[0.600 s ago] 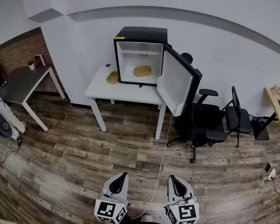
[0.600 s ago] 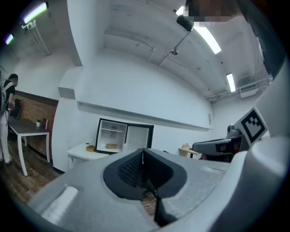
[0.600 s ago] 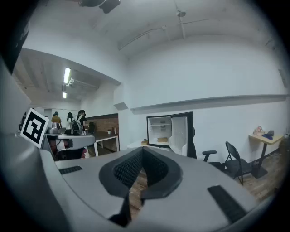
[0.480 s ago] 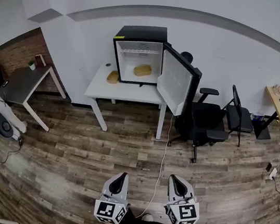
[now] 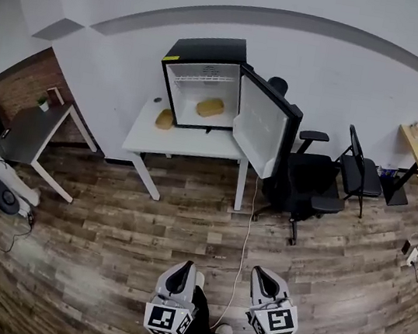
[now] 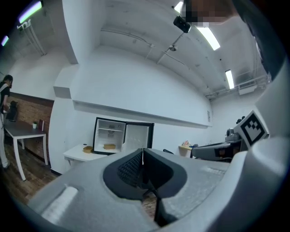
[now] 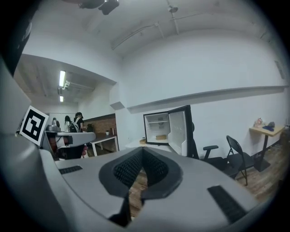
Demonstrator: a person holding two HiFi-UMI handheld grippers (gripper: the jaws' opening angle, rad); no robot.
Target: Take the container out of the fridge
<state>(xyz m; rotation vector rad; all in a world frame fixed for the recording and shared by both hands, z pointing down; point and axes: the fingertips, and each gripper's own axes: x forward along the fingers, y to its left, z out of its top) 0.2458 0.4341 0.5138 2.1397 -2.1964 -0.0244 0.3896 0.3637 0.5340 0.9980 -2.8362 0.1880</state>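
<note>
Labels and writing: no brand name or wording can be read anywhere. The fridge has a small yellow sticker at the top left corner of its front, too small to read. Each tool carries a cube with square black-and-white markers.

Fridge: a compact black box with a white interior, standing on a white counter with slanted legs. Its door is swung wide open to the right and shows a white inner liner. A wire shelf runs across the top of the cavity.

Task item: the container is a flattish, rounded, tan piece lying on the fridge's inside floor. A second tan item of similar shape lies on the counter just left of the fridge.

Tools: the left tool is closed, its ribbed dark pads meeting, with nothing between them. The right tool is likewise closed and empty. Both have smooth grey shells and are held low over the floor, well apart from the fridge.

Surroundings: wood-plank floor, with a pale cable trailing across it. A black office chair stands just right of the door, and a black folding chair beyond it.
</note>
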